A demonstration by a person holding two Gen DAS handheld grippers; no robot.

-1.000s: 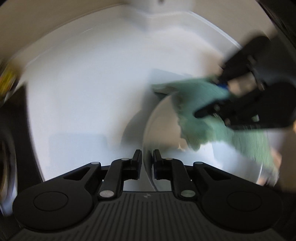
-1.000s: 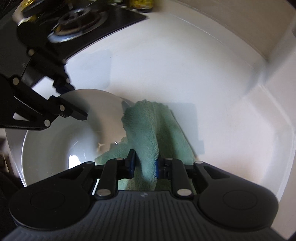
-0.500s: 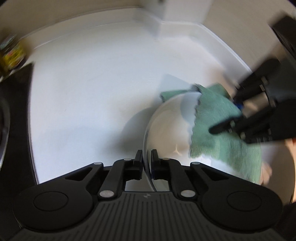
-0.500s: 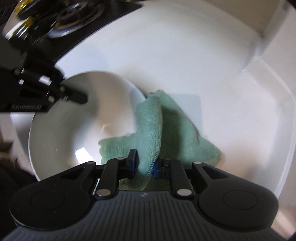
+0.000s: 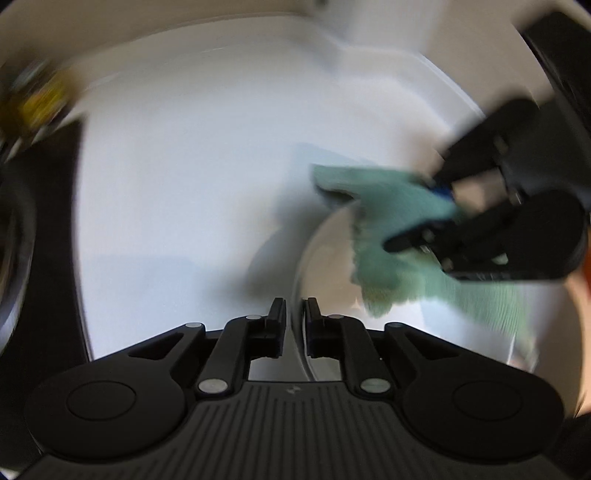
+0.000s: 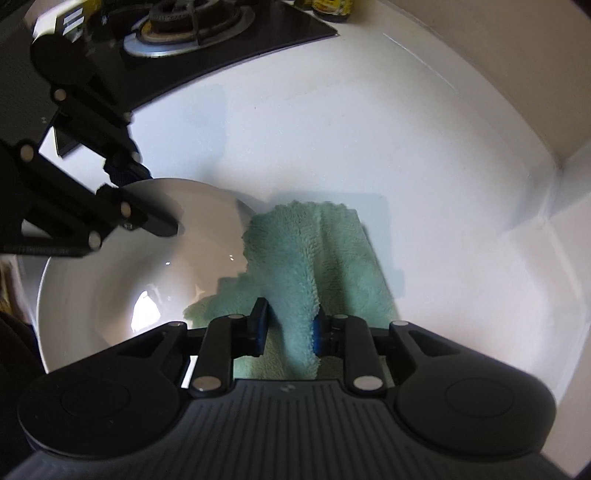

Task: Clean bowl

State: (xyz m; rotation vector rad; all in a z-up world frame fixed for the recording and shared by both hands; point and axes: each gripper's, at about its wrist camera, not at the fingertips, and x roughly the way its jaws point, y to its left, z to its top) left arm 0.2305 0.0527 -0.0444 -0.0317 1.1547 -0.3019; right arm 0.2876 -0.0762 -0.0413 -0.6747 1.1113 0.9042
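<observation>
A white bowl (image 6: 110,280) sits on the white counter (image 6: 332,129). My left gripper (image 5: 294,314) straddles its near rim; the jaws are opening with the rim between them. In the right wrist view that gripper (image 6: 142,201) has one finger inside the bowl and one outside. My right gripper (image 6: 290,321) is shut on a fold of a green fluffy cloth (image 6: 306,251), which drapes over the bowl's right rim and onto the counter. The left wrist view is blurred; it shows the cloth (image 5: 388,206) over the bowl (image 5: 332,266) under the right gripper (image 5: 417,218).
A black gas hob (image 6: 184,26) with a burner lies at the counter's far left, with jars (image 6: 328,7) behind it. A beige wall and a raised white ledge (image 6: 561,206) bound the counter at the back and right.
The right gripper has dragged the cloth along the bowl's rim, first toward the wall and then back. The left fingers narrowed on the rim and have since widened a little.
</observation>
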